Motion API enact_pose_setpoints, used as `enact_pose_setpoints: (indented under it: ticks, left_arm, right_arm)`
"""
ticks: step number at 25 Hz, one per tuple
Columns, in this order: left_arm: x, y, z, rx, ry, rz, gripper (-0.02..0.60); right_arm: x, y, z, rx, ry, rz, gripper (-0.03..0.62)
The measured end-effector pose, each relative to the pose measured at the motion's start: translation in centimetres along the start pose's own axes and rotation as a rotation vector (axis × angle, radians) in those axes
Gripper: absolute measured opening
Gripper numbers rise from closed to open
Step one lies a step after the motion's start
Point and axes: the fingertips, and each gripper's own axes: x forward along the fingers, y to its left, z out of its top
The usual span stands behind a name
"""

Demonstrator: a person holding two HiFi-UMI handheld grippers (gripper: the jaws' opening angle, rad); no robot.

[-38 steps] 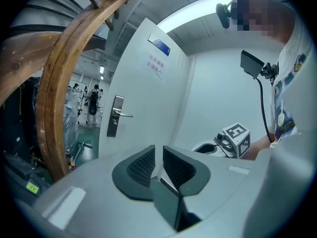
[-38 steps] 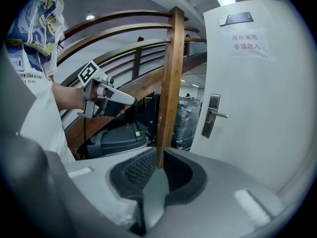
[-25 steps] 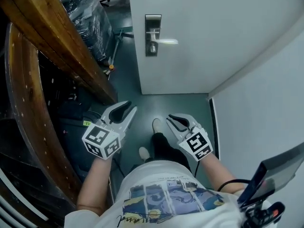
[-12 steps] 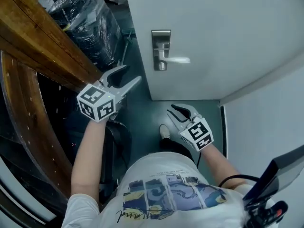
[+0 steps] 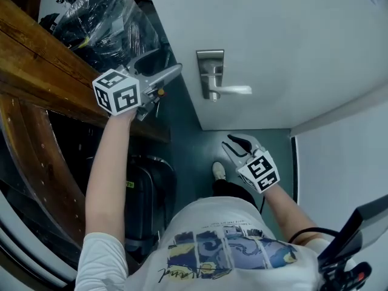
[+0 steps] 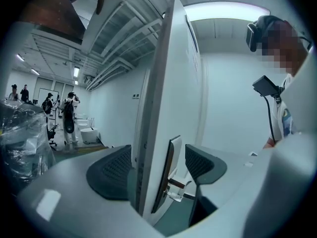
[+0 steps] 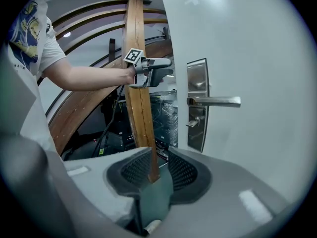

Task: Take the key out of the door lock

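The white door bears a steel lock plate with a lever handle. A small silver key sticks out of the lock under the handle; it also shows as the key in the left gripper view. My left gripper is raised beside the door's free edge, left of the plate. Its jaws have just been opening and stand wide with nothing held. The door edge lines up between them, farther off. My right gripper hangs low before the door, narrowly open and empty, well below the key.
A thick wooden beam and a curved wooden rail stand left of the doorway. Plastic-wrapped goods lie beyond. A white wall closes the right side. The person's shoe rests on the green floor.
The left gripper has risen from waist height to the door's edge beside the lock plate, its jaws spreading. The right gripper has shifted slightly toward the door.
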Motion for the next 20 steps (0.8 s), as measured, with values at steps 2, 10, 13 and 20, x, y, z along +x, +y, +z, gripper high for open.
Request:
enact_pose_setpoints:
  ticks: [2, 10, 13, 20]
  left_arm:
    - [0.7, 0.7, 0.7, -0.006, -0.013, -0.029, 0.362]
    - [3.2, 1.2, 2.2, -0.042, -0.051, -0.16, 0.395]
    - [4.2, 1.1, 2.6, -0.059, -0.06, -0.206, 0.397]
    - [5.8, 0.0, 3.3, -0.065, -0.058, -0.281, 0.339]
  right_arm:
    - [0.2, -0.3, -0.4, 0.002, 0.014, 0.003, 0.087]
    - [1.2, -1.0, -1.2, 0.009, 0.046, 0.013, 0.087]
    - [1.5, -1.5, -1.5, 0.014, 0.058, 0.011, 0.087]
    - [2.2, -2.1, -2.4, 0.031, 0.078, 0.005, 0.087]
